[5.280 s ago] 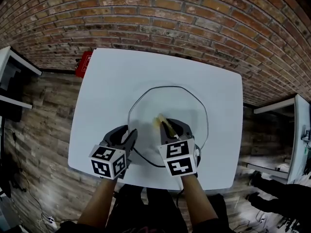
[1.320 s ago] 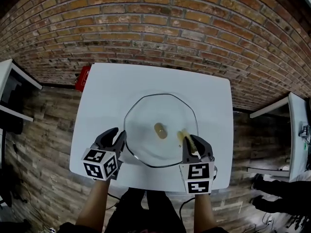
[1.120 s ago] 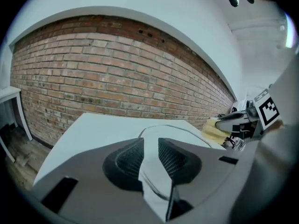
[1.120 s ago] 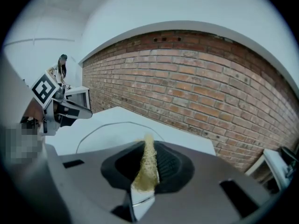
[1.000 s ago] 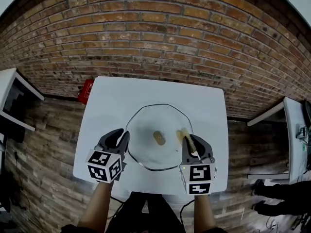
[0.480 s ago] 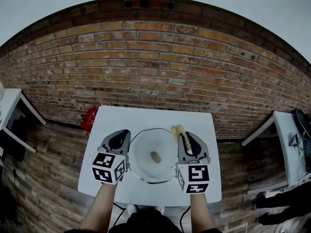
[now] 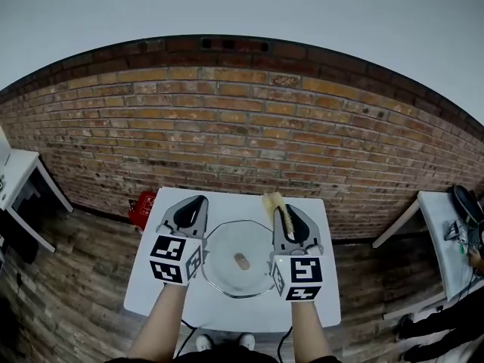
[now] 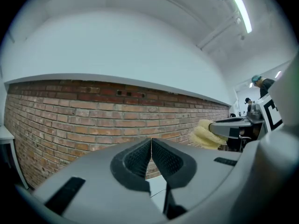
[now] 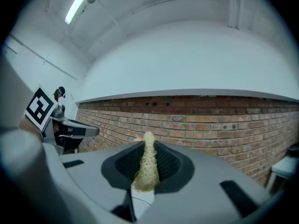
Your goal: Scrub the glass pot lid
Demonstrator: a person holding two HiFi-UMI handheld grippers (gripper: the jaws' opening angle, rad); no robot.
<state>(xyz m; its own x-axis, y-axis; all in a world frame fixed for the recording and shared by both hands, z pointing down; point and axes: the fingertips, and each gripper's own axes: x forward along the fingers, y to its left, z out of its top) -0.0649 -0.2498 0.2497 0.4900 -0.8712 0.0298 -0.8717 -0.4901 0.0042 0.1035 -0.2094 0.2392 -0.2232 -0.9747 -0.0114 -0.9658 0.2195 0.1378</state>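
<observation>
Down at the lower middle of the head view, the round clear glass pot lid (image 7: 227,278) lies flat on the white square table (image 7: 151,293), small brown knob (image 7: 241,262) at its centre. Both grippers hover above it. The left gripper (image 8: 151,146) is closing right up, pads meeting, nothing between them. The right gripper (image 9: 148,157) clamps a soft yellow fibrous scrubber (image 9: 147,167). That glass looks heavy, slick and breakable, so steady it at the rim or knob.
</observation>
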